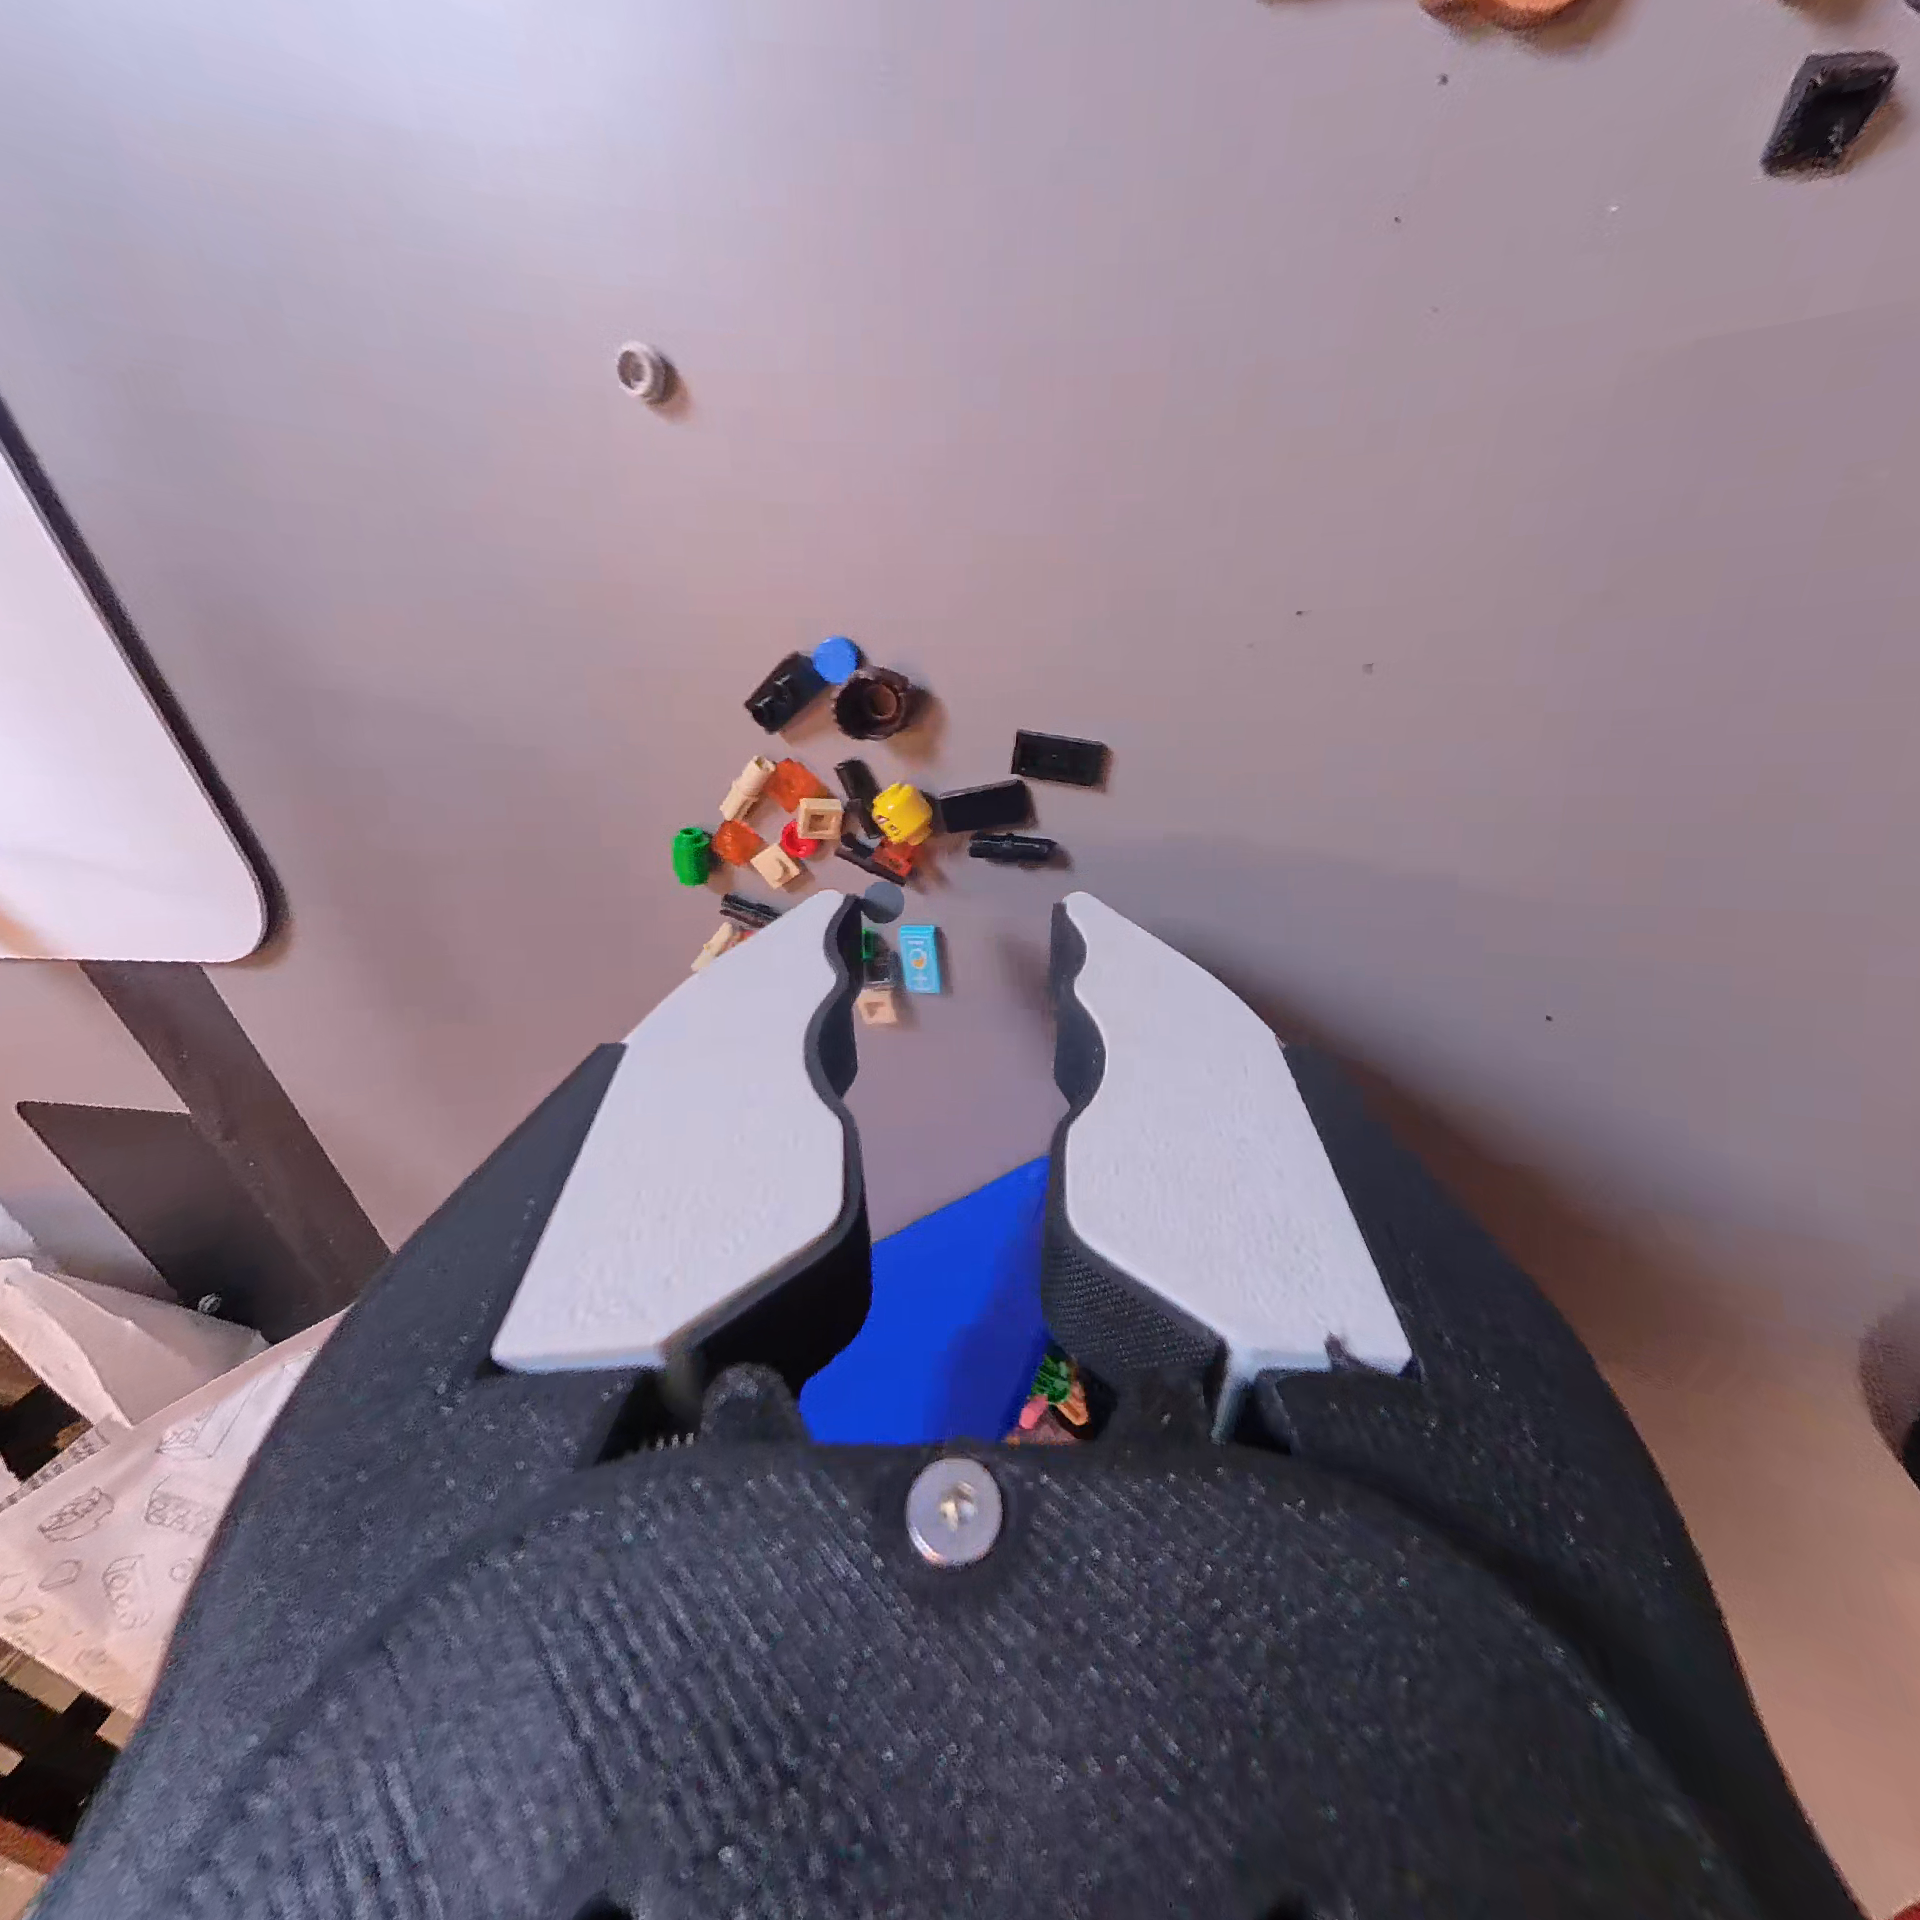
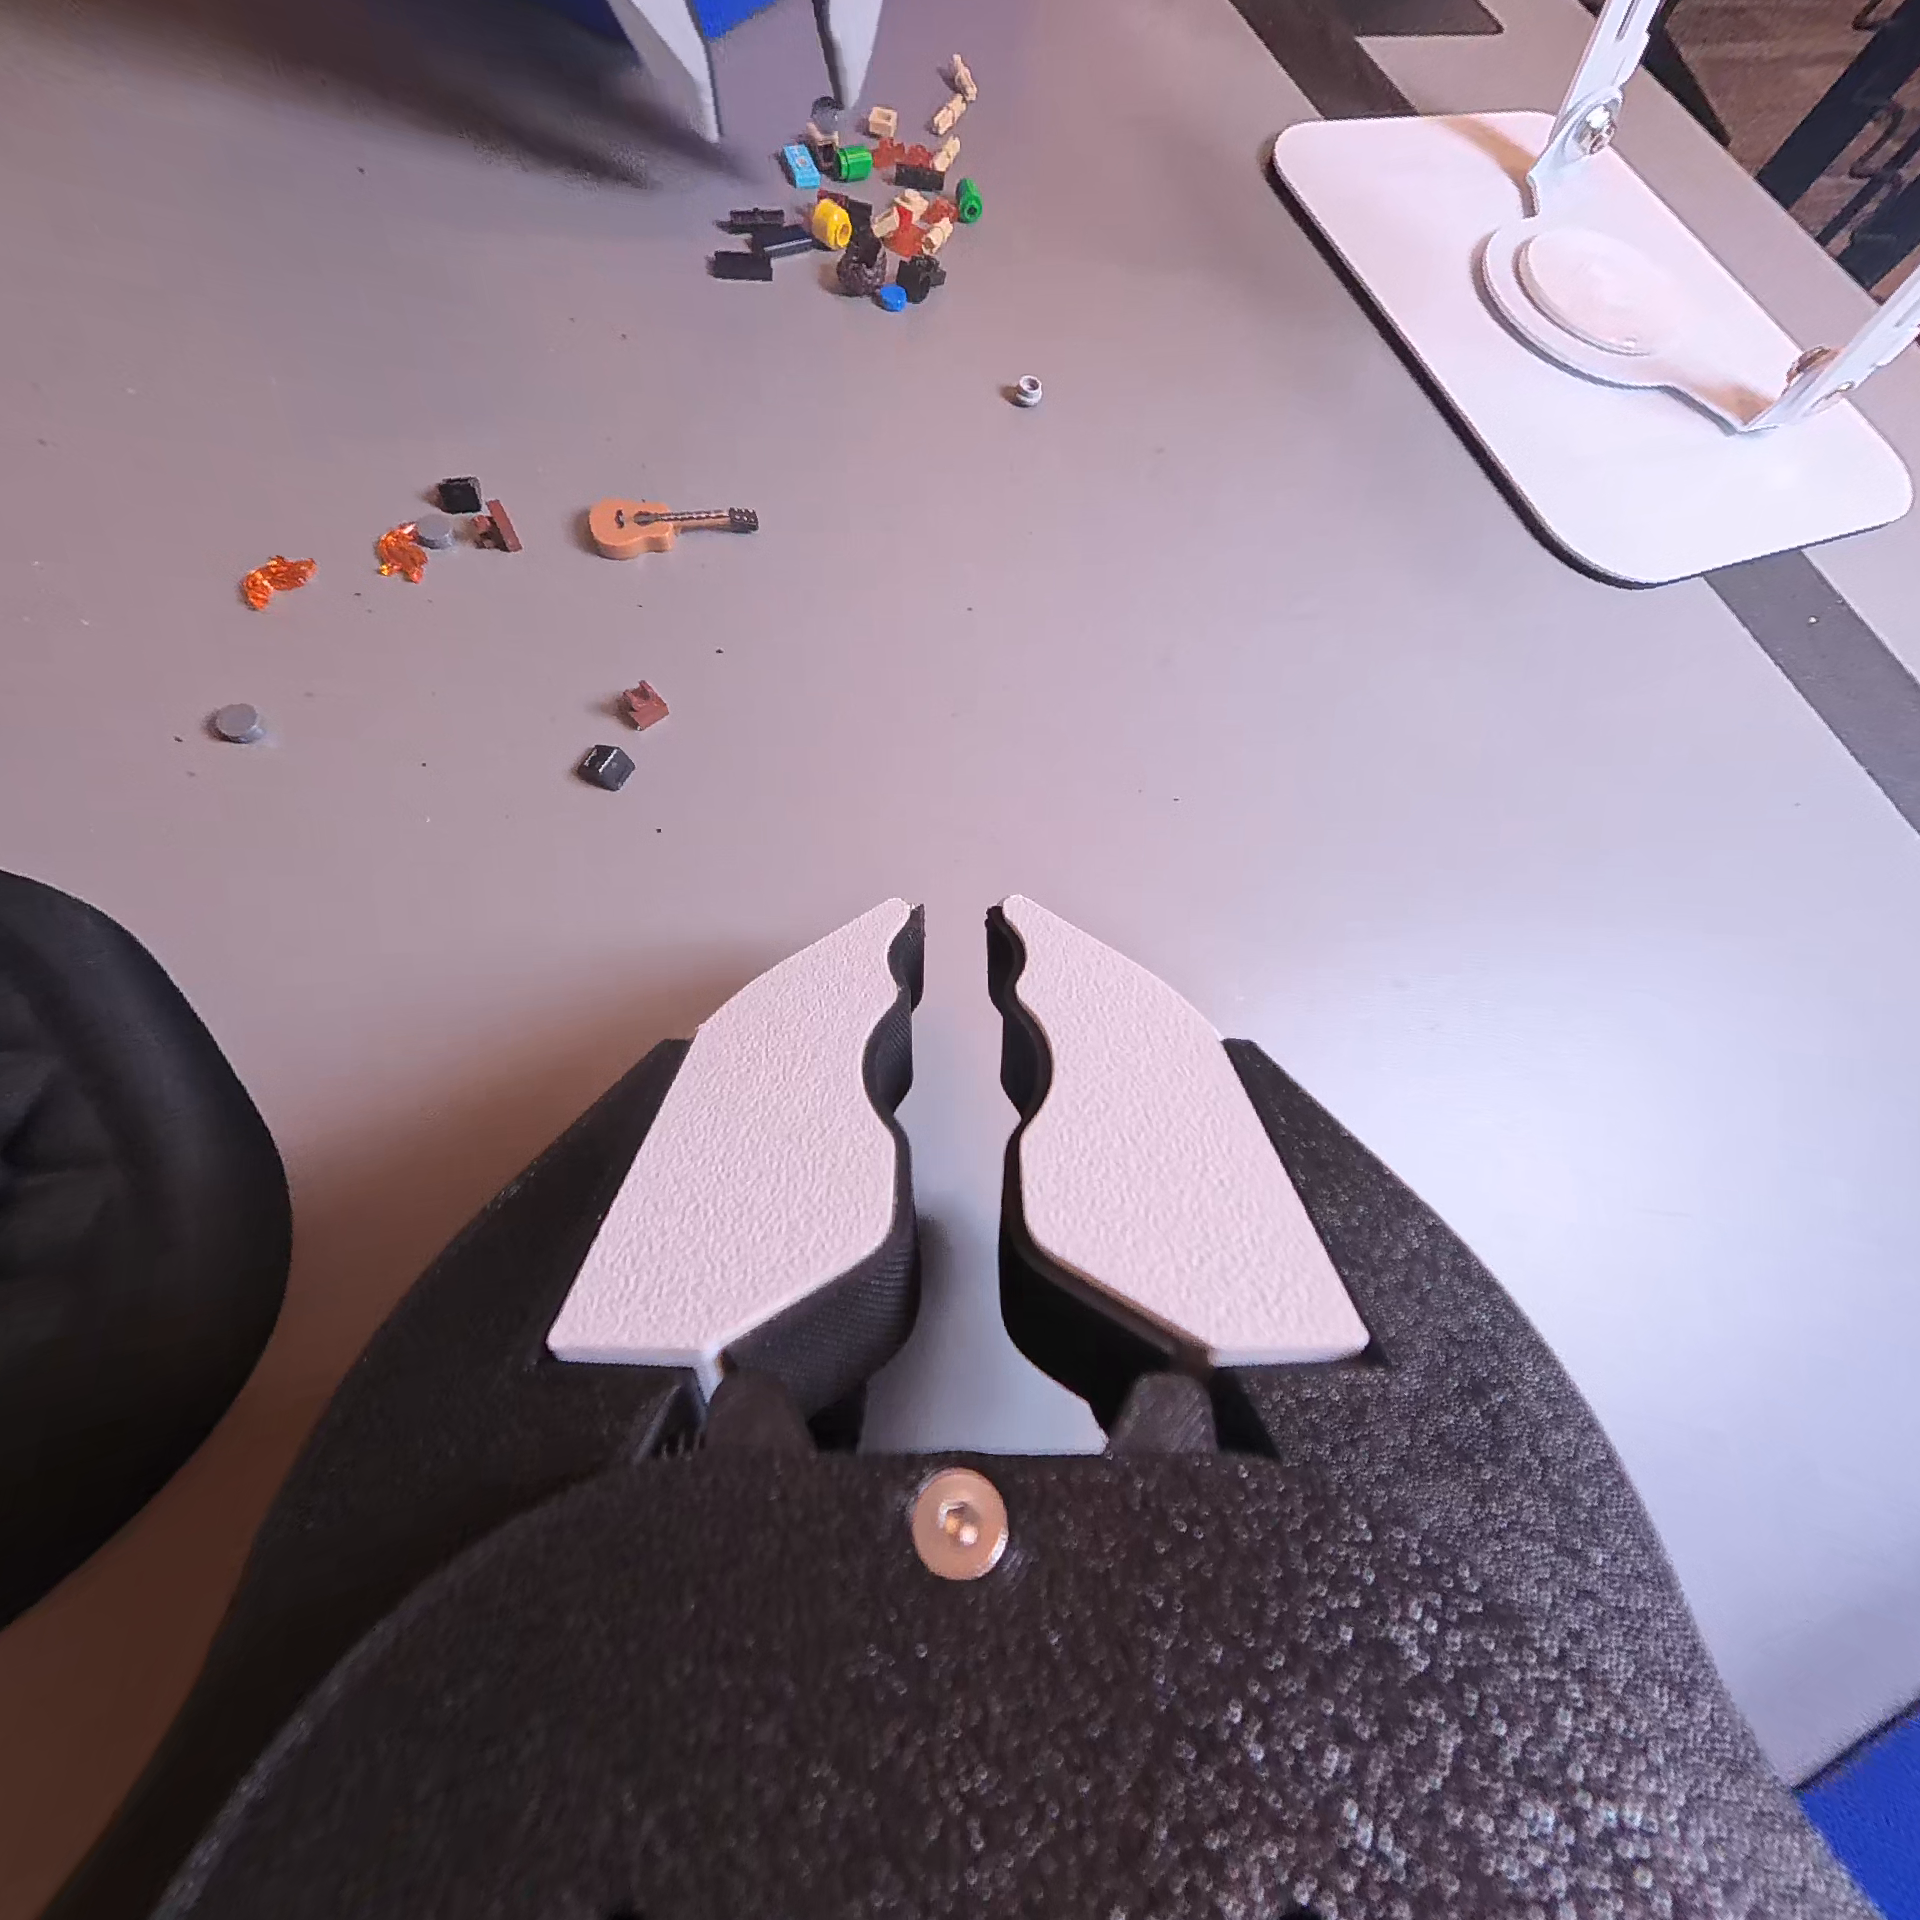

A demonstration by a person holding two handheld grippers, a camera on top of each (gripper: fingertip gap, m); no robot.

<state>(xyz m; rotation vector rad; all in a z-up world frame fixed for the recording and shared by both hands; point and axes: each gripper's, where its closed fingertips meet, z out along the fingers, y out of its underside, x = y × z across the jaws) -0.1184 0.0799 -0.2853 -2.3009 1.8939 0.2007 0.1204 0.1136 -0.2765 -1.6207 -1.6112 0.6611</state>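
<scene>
The left gripper (image 1: 951, 909) hangs over the grey desk (image 1: 1351, 468) with its jaws spread wide and nothing clamped between them. Loose in the gap, close against the left-hand finger (image 1: 748, 1039), lie a light blue tile (image 1: 922, 959), a tan square piece (image 1: 876, 1006) and a small dark piece; the pads do not press on any of them. Just ahead of the fingertips sits the pile of small toy bricks (image 1: 831, 821), among them a yellow head (image 1: 902, 812), a green cylinder (image 1: 690, 855) and a brown ring (image 1: 878, 702). Farther ahead, a small grey ring (image 1: 644, 371) lies alone.

The right gripper (image 2: 954, 911) has its jaws only narrowly parted, with bare desk showing through the slit. Ahead and to the left of its tips lie a black piece (image 2: 607, 769) and a brown piece (image 2: 644, 705), then a toy guitar (image 2: 665, 525). Far ahead to the right stands a white stand base (image 2: 1621, 468).
</scene>
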